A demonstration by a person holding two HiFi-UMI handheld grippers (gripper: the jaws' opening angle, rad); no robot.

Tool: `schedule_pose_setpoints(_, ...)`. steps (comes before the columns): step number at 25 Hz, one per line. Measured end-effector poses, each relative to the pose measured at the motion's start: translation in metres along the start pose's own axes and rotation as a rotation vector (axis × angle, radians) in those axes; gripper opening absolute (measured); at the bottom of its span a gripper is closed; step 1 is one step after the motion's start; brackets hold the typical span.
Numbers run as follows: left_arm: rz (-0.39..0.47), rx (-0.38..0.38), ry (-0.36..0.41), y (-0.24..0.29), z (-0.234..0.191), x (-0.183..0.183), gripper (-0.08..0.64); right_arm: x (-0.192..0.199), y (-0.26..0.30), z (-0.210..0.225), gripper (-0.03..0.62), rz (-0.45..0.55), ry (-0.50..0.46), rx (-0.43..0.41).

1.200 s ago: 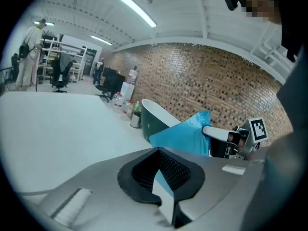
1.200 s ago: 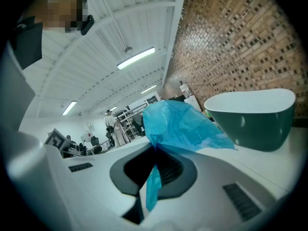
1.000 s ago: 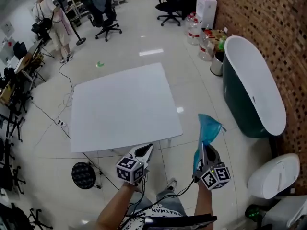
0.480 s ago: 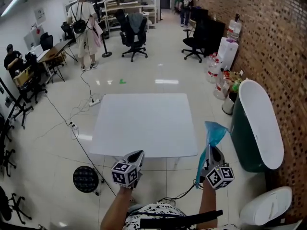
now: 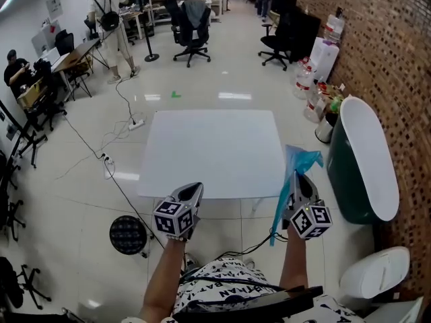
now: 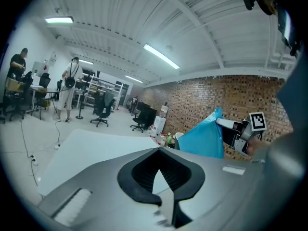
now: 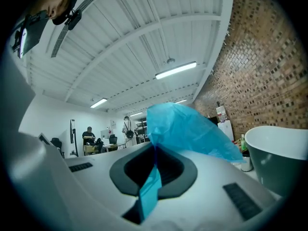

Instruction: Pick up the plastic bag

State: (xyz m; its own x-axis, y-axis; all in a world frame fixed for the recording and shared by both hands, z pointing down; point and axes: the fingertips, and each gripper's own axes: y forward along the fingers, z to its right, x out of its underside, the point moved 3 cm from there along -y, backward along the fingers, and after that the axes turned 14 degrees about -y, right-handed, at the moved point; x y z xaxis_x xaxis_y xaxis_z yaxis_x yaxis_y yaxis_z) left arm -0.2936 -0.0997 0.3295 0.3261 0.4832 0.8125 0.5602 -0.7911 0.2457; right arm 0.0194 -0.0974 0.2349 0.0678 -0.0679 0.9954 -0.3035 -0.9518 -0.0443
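Observation:
A thin blue plastic bag hangs in the air off the white table's near right corner, pinched in my right gripper. One loose strip trails down past the gripper's left side. In the right gripper view the bag bulges above the shut jaws and a fold runs down between them at the right gripper. My left gripper hovers at the table's near edge, shut and empty. In the left gripper view the left gripper looks over the table, with the bag to its right.
A dark green tub with a white rim stands right of the table by the brick wall. A black round stool sits on the floor at the near left. Cables, office chairs and people stand farther back.
My head has turned, so the table now lies squarer and more central. The right gripper still holds the bag and sits slightly higher; the left stays shut beside it.

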Motion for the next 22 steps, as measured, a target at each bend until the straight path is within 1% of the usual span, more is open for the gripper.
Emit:
schedule_pose_setpoints(3, -0.005, 0.008, -0.003, -0.003, -0.007, -0.005, 0.0, 0.0, 0.006, -0.01, 0.003, -0.012, 0.018, 0.002)
schedule_pose_setpoints(6, -0.015, 0.013, -0.011, -0.006, -0.01, -0.005, 0.0, -0.004, 0.009, -0.019, 0.002, -0.015, 0.015, 0.0)
schedule_pose_setpoints(10, -0.029, 0.016, 0.002, -0.005, -0.008, -0.003, 0.0, -0.008, 0.008, -0.024, 0.003, -0.012, 0.008, -0.002)
schedule_pose_setpoints(14, -0.03, 0.016, 0.01, -0.007, -0.012, 0.0, 0.0, -0.003, 0.007, -0.03, 0.003, -0.019, 0.013, -0.009)
schedule_pose_setpoints(22, -0.006, -0.026, 0.042, -0.006, -0.013, -0.009, 0.0, -0.005, 0.012, -0.04, 0.002, -0.024, 0.016, -0.06)
